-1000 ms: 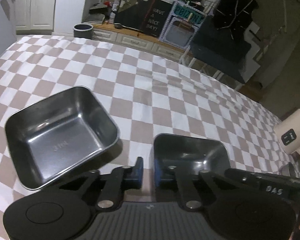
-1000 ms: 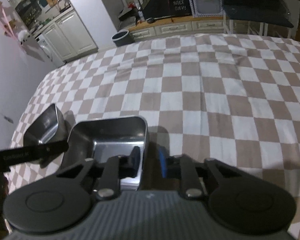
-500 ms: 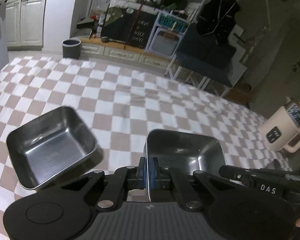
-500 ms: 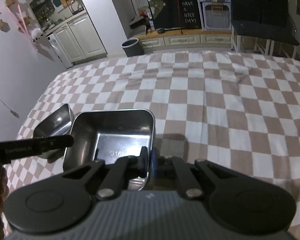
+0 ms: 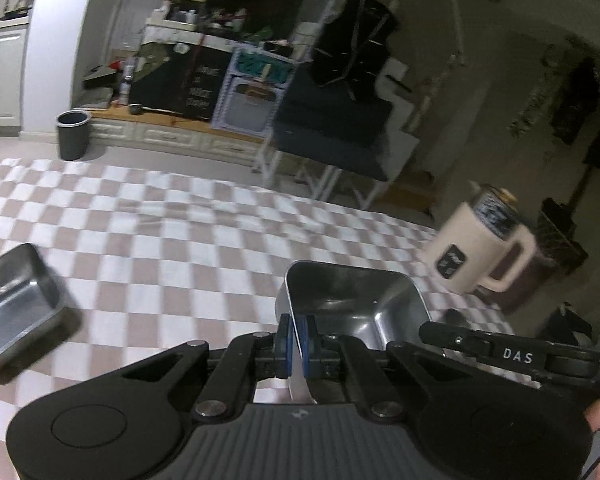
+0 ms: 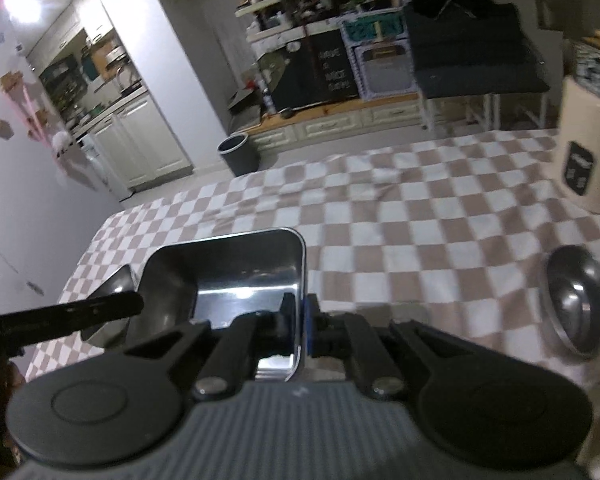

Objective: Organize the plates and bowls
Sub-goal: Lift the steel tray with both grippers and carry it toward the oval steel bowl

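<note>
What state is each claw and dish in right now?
left claw: shut on the held tray's wall.
right claw: shut on its opposite wall.
held tray: upright, empty.
second tray: on the checkered cloth, empty, untouched.
round bowl: on the cloth, empty.

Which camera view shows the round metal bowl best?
The right wrist view. There the round metal bowl lies on the checkered cloth at the right edge, blurred but nearly whole. The left wrist view does not show it; it shows only rectangular metal trays.
</note>
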The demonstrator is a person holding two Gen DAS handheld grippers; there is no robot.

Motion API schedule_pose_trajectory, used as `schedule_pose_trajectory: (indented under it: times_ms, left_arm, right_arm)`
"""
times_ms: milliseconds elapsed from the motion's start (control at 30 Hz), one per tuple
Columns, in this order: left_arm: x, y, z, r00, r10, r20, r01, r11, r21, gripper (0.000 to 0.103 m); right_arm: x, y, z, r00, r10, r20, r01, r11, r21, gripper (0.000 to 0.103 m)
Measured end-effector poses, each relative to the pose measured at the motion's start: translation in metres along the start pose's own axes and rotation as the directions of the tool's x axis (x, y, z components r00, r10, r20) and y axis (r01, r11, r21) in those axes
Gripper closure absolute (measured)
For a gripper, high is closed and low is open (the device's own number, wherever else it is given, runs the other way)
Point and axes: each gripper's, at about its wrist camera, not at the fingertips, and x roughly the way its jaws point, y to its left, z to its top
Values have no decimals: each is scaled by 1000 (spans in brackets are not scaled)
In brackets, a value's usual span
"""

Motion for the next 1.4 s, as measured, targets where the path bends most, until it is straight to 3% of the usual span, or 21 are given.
schedule_pose_trajectory:
  times_ms: [400, 733, 1167, 1400]
  left_arm:
    - [27, -76, -22, 992, -101, -75, 108, 990, 95, 98]
    - [50, -100, -52, 974, -123, -189, 153, 976, 154, 97]
    - [78, -103, -86, 941, -33, -337, 126, 957, 260, 95]
    - [89, -108, -98, 928, 10, -372, 118, 940, 320, 94]
  right_arm:
    - [-66, -63, -15, 993, -104, 47, 102, 994, 49, 97]
    - [-79, -90, -37, 980, -198, -24, 199, 980, 33, 97]
    - [-53, -90, -59, 950, -260, -170, 253, 965, -62, 97]
    - [-51, -88, -62, 945, -265, -190, 255, 964, -79, 97]
